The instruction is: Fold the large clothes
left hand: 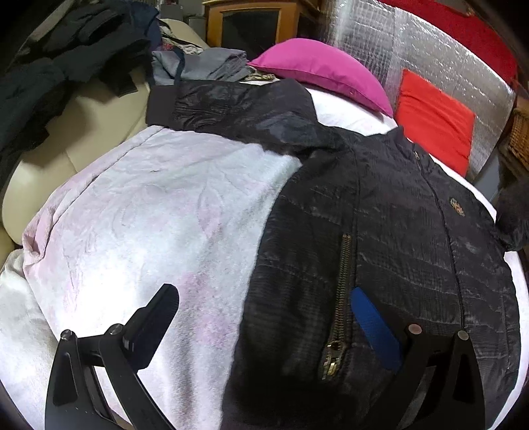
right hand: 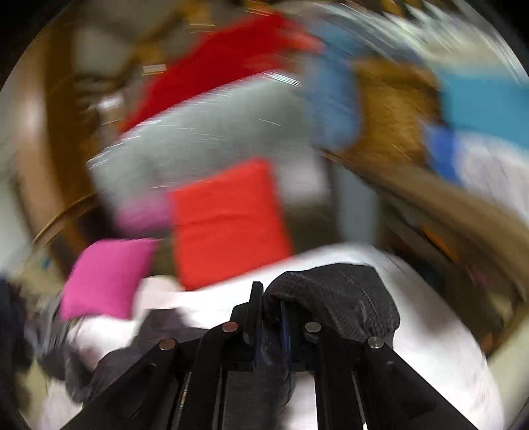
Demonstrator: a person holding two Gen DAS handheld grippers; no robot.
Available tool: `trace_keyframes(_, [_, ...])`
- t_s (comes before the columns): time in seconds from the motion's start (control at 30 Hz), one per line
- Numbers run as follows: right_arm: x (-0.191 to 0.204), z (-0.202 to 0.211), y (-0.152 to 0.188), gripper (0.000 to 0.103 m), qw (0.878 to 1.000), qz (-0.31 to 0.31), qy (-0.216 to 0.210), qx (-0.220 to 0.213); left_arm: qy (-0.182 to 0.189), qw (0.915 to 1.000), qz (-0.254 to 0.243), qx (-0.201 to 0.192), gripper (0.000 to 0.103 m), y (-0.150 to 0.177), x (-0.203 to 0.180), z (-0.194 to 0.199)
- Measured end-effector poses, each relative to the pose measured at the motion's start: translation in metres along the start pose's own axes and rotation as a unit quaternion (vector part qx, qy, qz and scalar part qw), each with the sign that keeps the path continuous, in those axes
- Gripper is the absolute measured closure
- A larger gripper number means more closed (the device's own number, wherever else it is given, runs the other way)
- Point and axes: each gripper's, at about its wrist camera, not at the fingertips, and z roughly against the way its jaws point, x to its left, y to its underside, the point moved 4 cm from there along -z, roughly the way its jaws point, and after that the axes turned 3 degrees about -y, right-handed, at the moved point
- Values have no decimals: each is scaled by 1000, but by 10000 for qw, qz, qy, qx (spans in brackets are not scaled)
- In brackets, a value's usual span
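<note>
A black quilted jacket [left hand: 396,231] lies front up on a white-pink blanket [left hand: 148,215], its left sleeve [left hand: 231,102] stretched out toward the far left. My left gripper [left hand: 264,301] is open just above the jacket's lower hem, beside a brass pocket zipper [left hand: 342,287]. One finger is over the blanket, the blue-padded finger [left hand: 373,324] over the jacket. In the blurred right wrist view my right gripper [right hand: 269,317] is shut on a fold of the jacket's dark fabric [right hand: 344,297] and holds it off the blanket.
A magenta cushion [left hand: 317,69] and a red cushion [left hand: 433,122] lie beyond the jacket's collar. Dark clothes [left hand: 66,56] are piled on a beige sofa [left hand: 86,132] at the left. A wooden cabinet [left hand: 251,23] stands behind. A silver quilted sheet [left hand: 413,49] covers the back.
</note>
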Motion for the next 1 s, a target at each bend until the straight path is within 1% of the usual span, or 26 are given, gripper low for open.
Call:
trace_keyframes(0.03, [35, 2, 3, 92, 9994, 305, -181, 3, 12, 10000, 50, -4, 0, 0, 4, 1])
trace_keyframes(0.07, [76, 0, 13, 92, 9971, 643, -400, 86, 19, 10000, 88, -5, 0, 1, 8, 1])
trace_keyframes(0.1, [102, -4, 26, 89, 9946, 872, -529, 208, 18, 9999, 128, -5, 0, 1, 12, 2])
trace_keyframes(0.13, [136, -16, 49, 86, 9898, 1102, -777, 470, 10, 9999, 149, -5, 0, 2, 15, 3])
trace_keyframes(0.17, [157, -29, 72, 66, 9859, 1144, -988, 721, -5, 9999, 169, -2, 0, 3, 19, 4])
trace_keyframes(0.2, [170, -38, 91, 19, 9819, 1178, -1125, 968, -26, 9998, 196, 11, 0, 3, 23, 6])
trace_keyframes(0.23, [185, -53, 119, 2, 9748, 1219, -1285, 1355, -29, 9998, 218, 18, 0, 4, 26, 7])
trace_keyframes(0.27, [197, -67, 150, 0, 9679, 1250, -1370, 1699, -34, 9997, 226, 13, 0, 4, 29, 9])
trace_keyframes(0.33, [205, -81, 196, 0, 9585, 1247, -1428, 2129, -109, 9997, 201, -24, 0, 4, 36, 15])
trace_keyframes(0.4, [195, -80, 214, 0, 9580, 984, -1511, 2231, -176, 9997, 175, -89, 0, 2, 43, 20])
trace_keyframes(0.47, [174, -76, 218, 0, 9572, 495, -1697, 2294, -227, 9995, 183, -110, 0, -1, 47, 21])
trace_keyframes(0.53, [161, -66, 211, 0, 9579, 187, -1774, 2249, -228, 9994, 214, -112, 0, -3, 47, 20])
trace_keyframes(0.6, [127, -59, 198, 0, 9596, -365, -1769, 2158, -192, 9996, 209, -96, 0, -4, 43, 19])
trace_keyframes(0.63, [108, -57, 195, 0, 9572, -756, -1805, 2131, -160, 9997, 183, -97, 0, -5, 39, 18])
trace_keyframes(0.67, [89, -59, 194, 0, 9507, -1249, -1869, 2138, -135, 9998, 123, -103, 0, -5, 33, 17])
trace_keyframes(0.73, [64, -73, 190, 0, 9281, -2252, -2008, 2181, -106, 9999, 25, -95, 0, -4, 24, 15])
trace_keyframes(0.77, [53, -79, 190, 0, 9174, -2631, -2048, 2174, -76, 9999, -18, -85, 0, -3, 20, 14])
trace_keyframes(0.8, [48, -86, 190, 0, 9109, -2819, -2085, 2175, -45, 10000, -49, -64, 0, -1, 16, 12])
trace_keyframes(0.83, [41, -96, 192, 0, 8999, -3104, -2130, 2203, -19, 10000, -70, -43, 0, 0, 14, 11])
trace_keyframes(0.87, [36, -102, 192, 0, 8915, -3320, -2134, 2221, 1, 10000, -87, -27, 0, 2, 14, 11])
trace_keyframes(0.9, [39, -113, 193, 0, 8822, -3508, -2207, 2236, 12, 9999, -99, -13, 0, 4, 14, 10])
trace_keyframes(0.97, [48, -127, 188, 0, 8679, -3727, -2392, 2249, 7, 9999, -106, -25, 0, 6, 18, 11])
trace_keyframes(1.0, [52, -131, 187, 0, 8657, -3756, -2419, 2257, 4, 9999, -104, -39, 0, 6, 20, 11])
